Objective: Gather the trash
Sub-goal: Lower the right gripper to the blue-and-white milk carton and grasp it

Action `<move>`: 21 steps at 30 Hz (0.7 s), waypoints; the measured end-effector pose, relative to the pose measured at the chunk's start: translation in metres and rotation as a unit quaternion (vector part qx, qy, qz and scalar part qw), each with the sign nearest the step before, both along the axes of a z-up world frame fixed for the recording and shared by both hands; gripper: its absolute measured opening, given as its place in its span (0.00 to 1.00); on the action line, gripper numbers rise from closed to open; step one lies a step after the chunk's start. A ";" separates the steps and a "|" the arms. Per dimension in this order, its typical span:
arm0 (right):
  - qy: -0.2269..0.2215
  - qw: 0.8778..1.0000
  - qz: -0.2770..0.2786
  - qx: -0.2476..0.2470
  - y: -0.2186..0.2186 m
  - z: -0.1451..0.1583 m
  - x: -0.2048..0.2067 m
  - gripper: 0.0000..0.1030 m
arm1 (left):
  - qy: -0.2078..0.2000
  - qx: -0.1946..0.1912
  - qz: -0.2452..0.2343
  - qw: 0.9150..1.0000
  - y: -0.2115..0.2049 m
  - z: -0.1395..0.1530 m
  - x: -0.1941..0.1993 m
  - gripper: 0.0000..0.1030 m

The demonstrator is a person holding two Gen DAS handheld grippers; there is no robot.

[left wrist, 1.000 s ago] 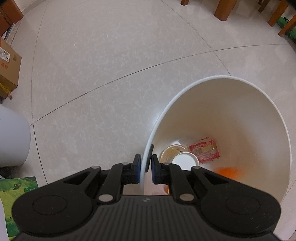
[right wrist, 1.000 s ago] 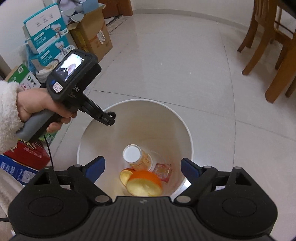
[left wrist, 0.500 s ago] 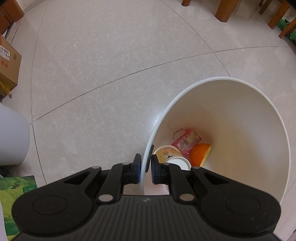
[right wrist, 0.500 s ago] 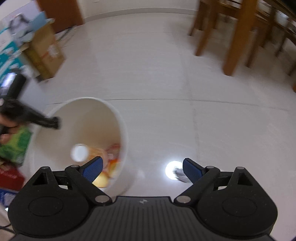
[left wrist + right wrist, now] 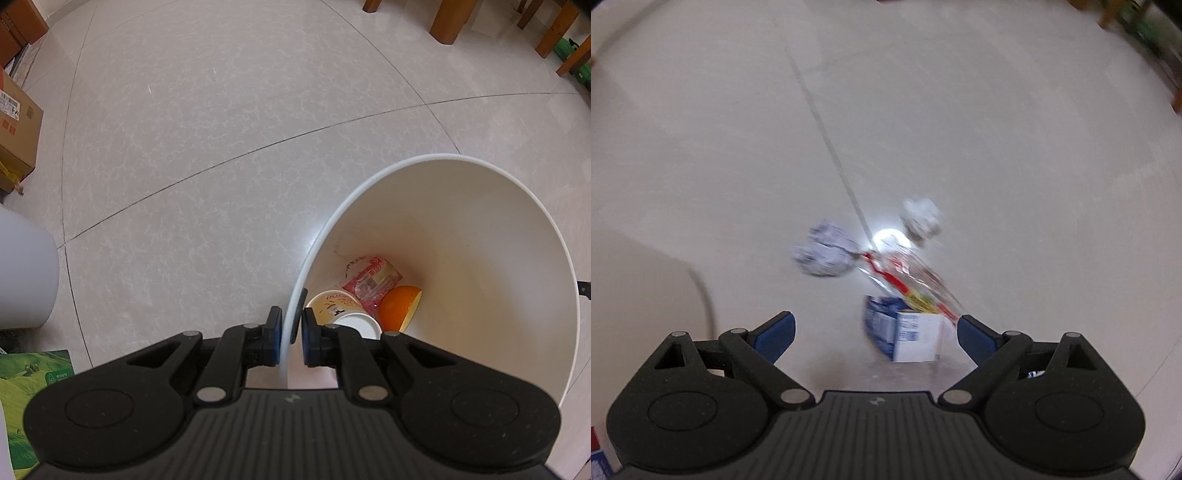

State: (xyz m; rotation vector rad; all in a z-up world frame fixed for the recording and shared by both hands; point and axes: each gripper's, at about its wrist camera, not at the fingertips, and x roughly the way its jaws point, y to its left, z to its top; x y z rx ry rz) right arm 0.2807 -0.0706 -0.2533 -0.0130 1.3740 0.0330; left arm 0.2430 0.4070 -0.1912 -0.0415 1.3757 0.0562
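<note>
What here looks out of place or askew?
Litter lies loose on the floor: a crumpled printed paper ball, a white paper wad, a clear plastic wrapper and a small blue-and-white carton. The white bin seems tilted, its rim pinched by the left gripper.

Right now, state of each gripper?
Left gripper: shut on the white bin rim.
Right gripper: open, holding nothing, above the floor litter.
</note>
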 end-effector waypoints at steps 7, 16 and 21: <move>0.013 0.998 -0.049 0.025 -0.015 -0.045 0.003 0.94 | 0.000 -0.001 0.001 1.000 0.000 0.000 0.000 0.09; 0.028 0.999 -0.020 0.006 0.000 -0.075 0.011 0.78 | 0.000 -0.002 0.002 1.000 0.001 0.000 0.001 0.09; 0.028 0.999 -0.016 -0.006 0.002 -0.078 0.011 0.64 | -0.001 -0.001 0.001 1.000 0.000 0.000 0.001 0.09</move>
